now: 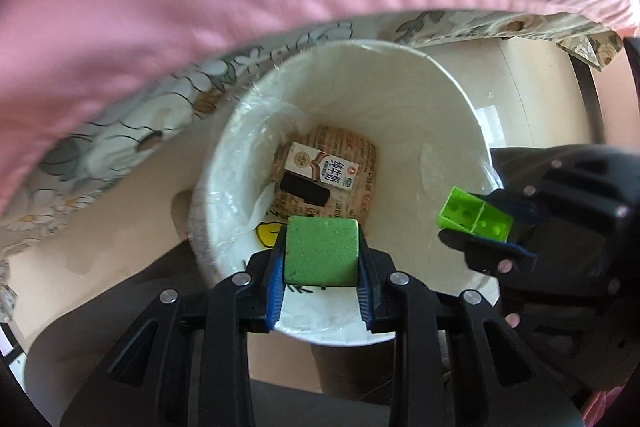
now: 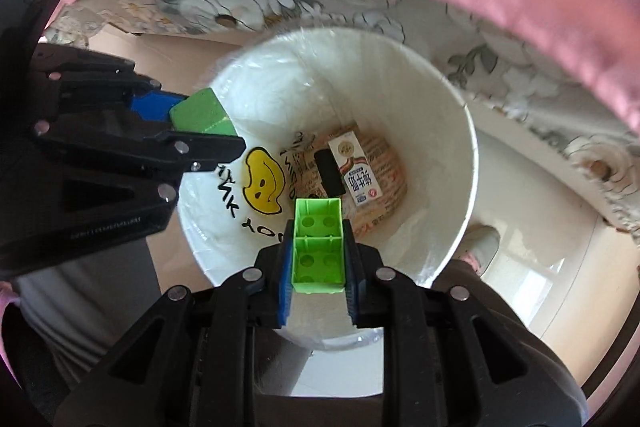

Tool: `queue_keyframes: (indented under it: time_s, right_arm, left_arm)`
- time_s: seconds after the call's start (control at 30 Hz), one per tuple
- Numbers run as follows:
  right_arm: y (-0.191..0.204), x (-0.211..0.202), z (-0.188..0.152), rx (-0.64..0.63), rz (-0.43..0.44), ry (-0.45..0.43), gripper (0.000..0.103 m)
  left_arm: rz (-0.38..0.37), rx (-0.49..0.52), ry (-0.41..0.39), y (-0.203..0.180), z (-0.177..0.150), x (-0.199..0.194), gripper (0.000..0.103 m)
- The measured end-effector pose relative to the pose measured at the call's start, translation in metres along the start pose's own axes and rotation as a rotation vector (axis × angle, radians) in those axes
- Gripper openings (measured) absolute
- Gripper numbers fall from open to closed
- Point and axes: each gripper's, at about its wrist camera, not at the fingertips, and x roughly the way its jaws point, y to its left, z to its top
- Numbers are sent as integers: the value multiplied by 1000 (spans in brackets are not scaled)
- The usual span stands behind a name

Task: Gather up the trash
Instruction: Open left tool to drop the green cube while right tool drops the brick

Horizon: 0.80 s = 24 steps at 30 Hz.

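While my left gripper (image 1: 321, 259) clamps the green sponge block (image 1: 321, 251) over the bin (image 1: 452, 99), a milk carton (image 1: 320, 167) already lies at its bottom, toward 12 o'clock. From the right wrist, my right gripper (image 2: 318, 259) clamps the green plastic brick (image 2: 319, 247); both, I think, remain to drop.

Both wrist views look steeply down, close above, sharing the white bin (image 1: 440, 115) (image 2: 436, 115).

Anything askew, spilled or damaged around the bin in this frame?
Nothing stands out. Both tongs hold green pieces over the white bin: left a sponge block, right a plastic brick. A milk carton already lies inside.
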Motion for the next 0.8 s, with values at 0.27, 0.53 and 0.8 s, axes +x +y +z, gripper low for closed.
queue_keyframes:
  time_s: [0.27,0.53,0.8]
  right_arm:
    - [-15,31,4,83,28,64,23]
    - [-18,51,7,113,1,98,23]
    - [-18,54,8,101,-39,83,57]
  left_arm:
    - [-51,-56,65,2,6,37,32]
    - [-47,-71,117,1,8,57,33]
    - [-43,-104,112,7,9,58,55]
